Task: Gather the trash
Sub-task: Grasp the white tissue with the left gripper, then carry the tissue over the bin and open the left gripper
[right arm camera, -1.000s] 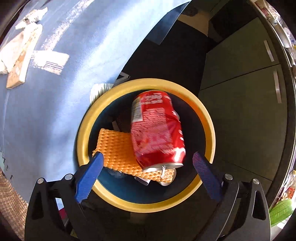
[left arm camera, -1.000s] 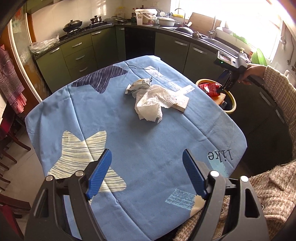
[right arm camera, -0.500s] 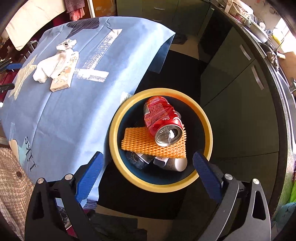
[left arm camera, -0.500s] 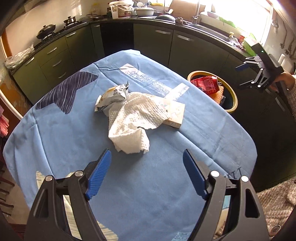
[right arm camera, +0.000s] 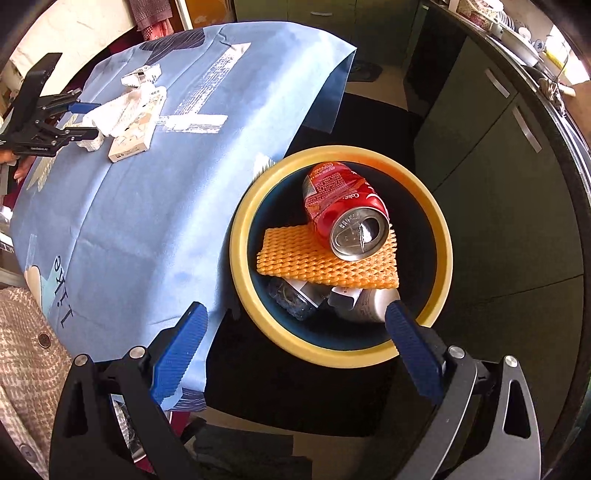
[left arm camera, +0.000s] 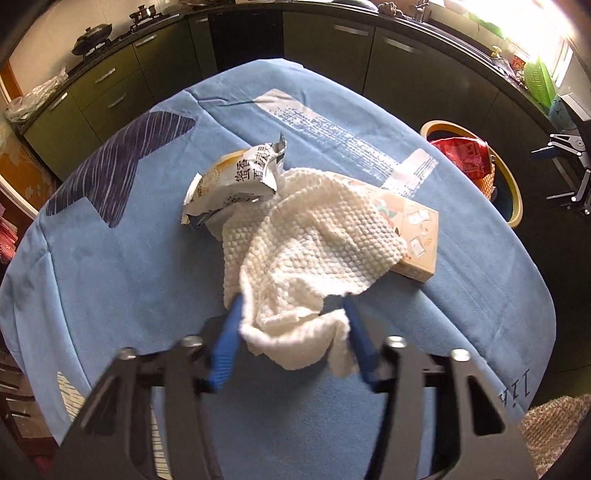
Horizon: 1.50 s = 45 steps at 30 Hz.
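Note:
A crumpled white paper towel (left arm camera: pixel 306 243) lies mid-table, draped over a flat beige carton (left arm camera: pixel 417 236) and beside a torn snack wrapper (left arm camera: pixel 236 177). My left gripper (left arm camera: pixel 291 314) points down at the towel's near end; its jaws are closing and the blue pads press the bunched towel between them. The right wrist view shows the same grip (right arm camera: pixel 86 120). My right gripper (right arm camera: pixel 295 325) hangs open above the near rim of the yellow-rimmed bin (right arm camera: pixel 240 240), nothing between its fingers. In the bin lie a red soda can (right arm camera: pixel 340 195), an orange foam net (right arm camera: pixel 314 258) and bottles.
A blue tablecloth (left arm camera: pixel 129 240) with star prints covers the table; the bin (left arm camera: pixel 513 192) stands off its right edge. Dark green cabinets (left arm camera: pixel 325 48) and a counter with a wok (left arm camera: pixel 92 35) ring the room. A knitted sleeve (right arm camera: pixel 26 332) shows at lower left.
My left gripper came forward and down onto the paper towel and its jaws narrowed around it. My right gripper drew back from the bin, staying open.

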Motion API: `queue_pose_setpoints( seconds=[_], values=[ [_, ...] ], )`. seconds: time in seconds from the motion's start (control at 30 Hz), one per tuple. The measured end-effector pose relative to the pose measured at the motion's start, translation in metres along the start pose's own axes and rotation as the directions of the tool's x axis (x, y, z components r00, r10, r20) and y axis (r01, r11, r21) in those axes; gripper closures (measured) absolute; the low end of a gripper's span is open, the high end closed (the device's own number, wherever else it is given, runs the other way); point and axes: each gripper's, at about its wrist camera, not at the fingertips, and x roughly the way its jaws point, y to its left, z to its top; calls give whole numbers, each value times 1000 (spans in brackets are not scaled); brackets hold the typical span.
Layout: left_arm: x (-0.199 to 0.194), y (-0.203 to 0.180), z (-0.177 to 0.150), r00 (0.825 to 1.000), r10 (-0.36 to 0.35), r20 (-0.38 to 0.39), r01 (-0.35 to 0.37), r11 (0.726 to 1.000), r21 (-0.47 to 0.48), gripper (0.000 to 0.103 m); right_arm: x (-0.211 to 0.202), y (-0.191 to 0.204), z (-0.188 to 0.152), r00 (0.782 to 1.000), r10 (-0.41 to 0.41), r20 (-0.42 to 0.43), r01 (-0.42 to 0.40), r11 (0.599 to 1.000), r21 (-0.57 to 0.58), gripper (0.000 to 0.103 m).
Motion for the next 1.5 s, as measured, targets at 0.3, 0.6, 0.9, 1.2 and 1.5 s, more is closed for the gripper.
queue_pose_setpoints(
  seconds=[0.3, 0.6, 0.9, 1.2, 1.5],
  values=[
    [-44, -11, -12, 995, -48, 89, 46, 998, 35, 94, -10, 7, -8, 999, 17, 35, -17, 1000, 6, 7],
    [-127, -43, -14, 973, -128, 194, 108, 988, 107, 94, -41, 6, -28, 988, 43, 148, -54, 996, 71, 7],
    [-135, -136, 45, 944, -270, 188, 204, 930, 306, 94, -75, -14, -81, 980, -16, 196, -29, 974, 227, 7],
    [-61, -252, 117, 939, -317, 135, 223, 858, 463, 94, -86, -33, -127, 979, -41, 199, -24, 950, 313, 7],
    [10, -325, 144, 961, -177, 213, 24, 819, 574, 93, -74, -40, -143, 982, -2, 190, -63, 941, 334, 7]
  ],
)
